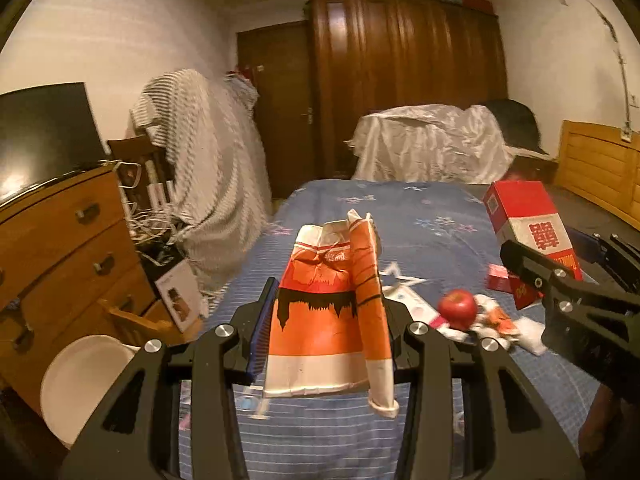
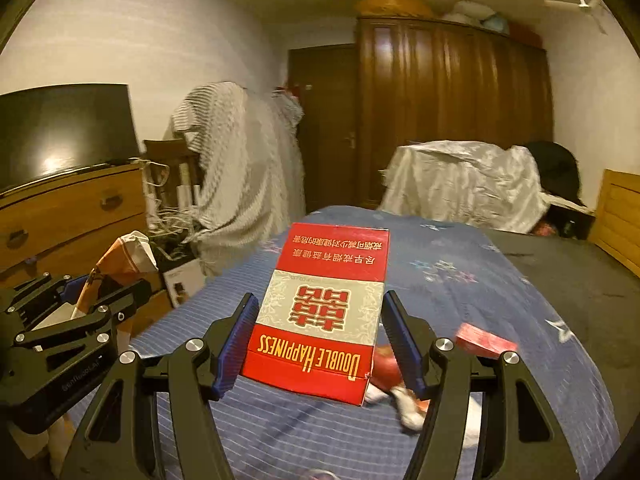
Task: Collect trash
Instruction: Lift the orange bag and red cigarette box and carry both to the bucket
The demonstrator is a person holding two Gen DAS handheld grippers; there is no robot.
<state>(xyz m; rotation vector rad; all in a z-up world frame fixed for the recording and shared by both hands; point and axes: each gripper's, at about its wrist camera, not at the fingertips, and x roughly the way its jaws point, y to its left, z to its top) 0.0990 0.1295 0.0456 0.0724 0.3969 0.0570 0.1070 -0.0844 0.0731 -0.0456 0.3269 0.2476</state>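
Holding crumpled orange-and-white paper bag (image 1: 328, 312) upright, left gripper (image 1: 326, 328) fingers clamped; right gripper (image 2: 318, 344) fingers clamped across red-and-white cardboard carton (image 2: 324, 312), long axis pointing forward; white round bin (image 1: 80, 384) lower left, nearer left gripper.

A blue checked bedsheet with star prints (image 1: 440, 216) covers the bed; a red apple (image 1: 458, 307) lies on it; a dark wooden wardrobe (image 1: 404, 80) stands at the far wall; a wooden chest of drawers (image 1: 68, 240) carries a black flat screen (image 1: 44, 132); a white round basin (image 1: 84, 384) sits just beside the drawers; a striped grey-white cloth (image 1: 208, 160) drapes over furniture.
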